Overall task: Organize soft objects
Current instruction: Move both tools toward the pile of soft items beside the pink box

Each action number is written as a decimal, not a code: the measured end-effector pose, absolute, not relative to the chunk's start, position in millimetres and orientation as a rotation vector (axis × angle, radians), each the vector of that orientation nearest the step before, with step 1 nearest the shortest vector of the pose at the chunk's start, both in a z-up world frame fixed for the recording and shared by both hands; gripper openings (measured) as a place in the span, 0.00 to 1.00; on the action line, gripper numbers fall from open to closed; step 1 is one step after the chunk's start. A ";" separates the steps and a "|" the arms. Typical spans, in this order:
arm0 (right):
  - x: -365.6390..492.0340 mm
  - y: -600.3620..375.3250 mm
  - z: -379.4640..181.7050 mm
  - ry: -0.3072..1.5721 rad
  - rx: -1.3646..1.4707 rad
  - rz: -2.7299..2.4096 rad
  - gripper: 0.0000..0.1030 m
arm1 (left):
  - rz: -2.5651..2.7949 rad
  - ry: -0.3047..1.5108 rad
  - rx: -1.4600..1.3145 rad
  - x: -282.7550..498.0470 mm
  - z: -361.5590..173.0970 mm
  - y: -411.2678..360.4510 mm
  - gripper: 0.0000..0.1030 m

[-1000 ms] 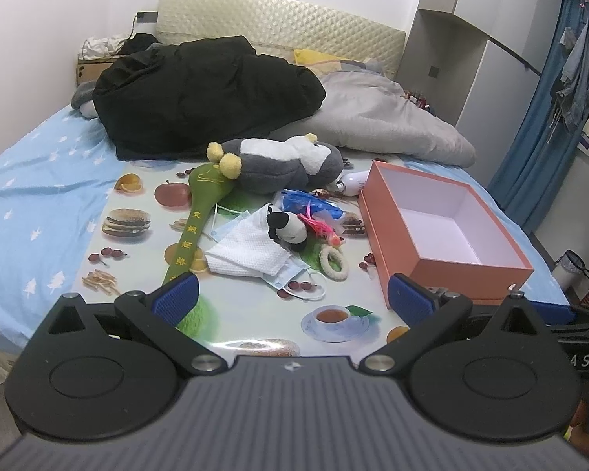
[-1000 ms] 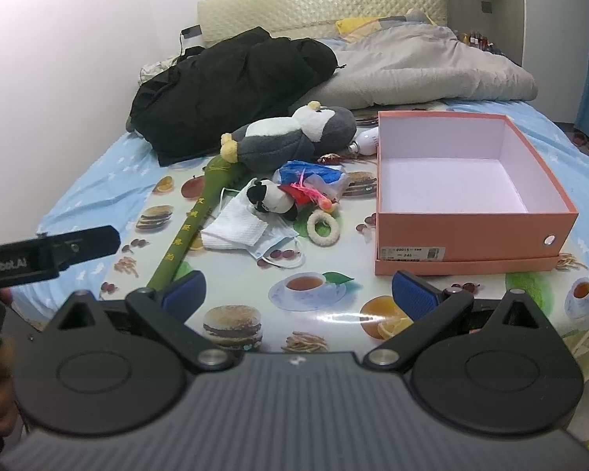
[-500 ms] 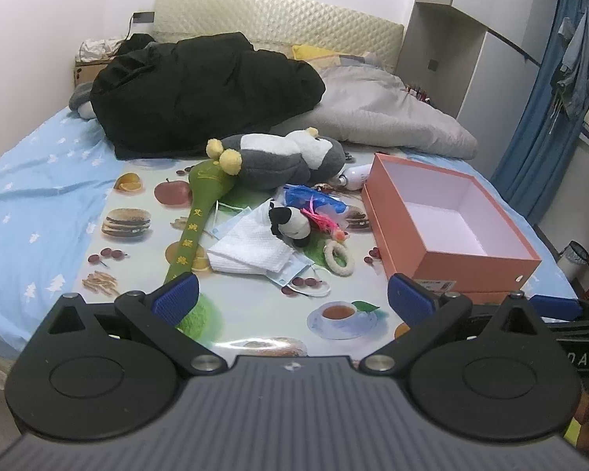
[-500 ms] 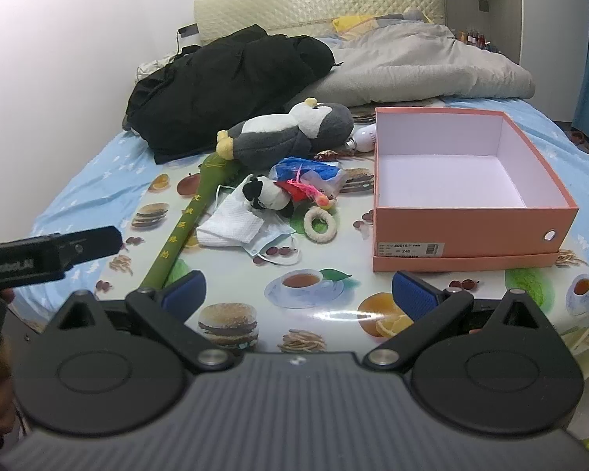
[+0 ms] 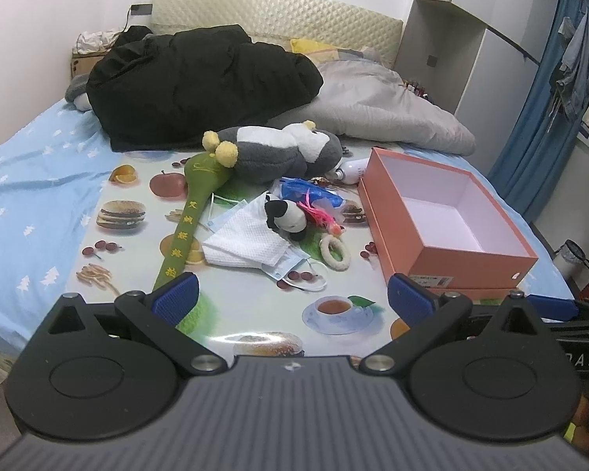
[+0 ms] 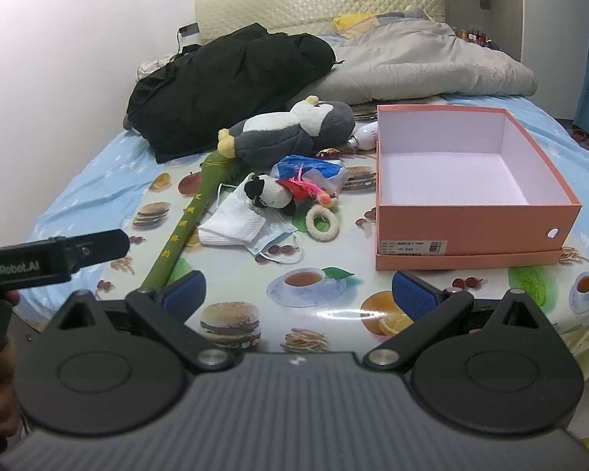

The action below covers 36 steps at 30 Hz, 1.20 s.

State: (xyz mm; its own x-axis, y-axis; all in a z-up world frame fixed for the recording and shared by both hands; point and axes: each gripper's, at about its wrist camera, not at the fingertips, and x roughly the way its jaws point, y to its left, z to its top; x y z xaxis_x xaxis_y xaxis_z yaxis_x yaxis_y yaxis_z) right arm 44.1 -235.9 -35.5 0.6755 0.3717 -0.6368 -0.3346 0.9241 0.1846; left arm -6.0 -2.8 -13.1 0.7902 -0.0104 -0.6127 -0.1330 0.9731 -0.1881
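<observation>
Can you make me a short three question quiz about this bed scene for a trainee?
1. True or false: the orange box already holds a toy.
2. What does the small panda plush partly rest on? A) white cloth B) black jacket C) ring toy
3. Fill in: both the left gripper and the right gripper are ____, holding nothing.

Key: 1 false, the box shows only its bare white floor. 2 A. 3 open.
</observation>
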 end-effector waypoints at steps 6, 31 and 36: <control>45.1 -236.8 -35.7 0.731 0.057 0.394 1.00 | 0.062 0.664 -0.228 -4.6 -14.6 -2.8 1.00; 55.2 -227.8 -48.6 0.773 0.052 0.373 1.00 | 0.061 0.708 -0.239 10.3 -29.5 5.1 1.00; 59.6 -228.3 -51.3 0.780 0.062 0.372 1.00 | 0.065 0.717 -0.242 17.8 -33.6 8.2 1.00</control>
State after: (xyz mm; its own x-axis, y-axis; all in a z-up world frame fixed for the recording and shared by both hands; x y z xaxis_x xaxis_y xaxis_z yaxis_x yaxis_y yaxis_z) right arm 59.6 -228.3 -51.3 0.6495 0.3496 -0.6752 -0.3042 0.9333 0.1907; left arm 17.8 8.2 -33.6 0.7530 -0.0237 -0.6576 -0.1419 0.9700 -0.1974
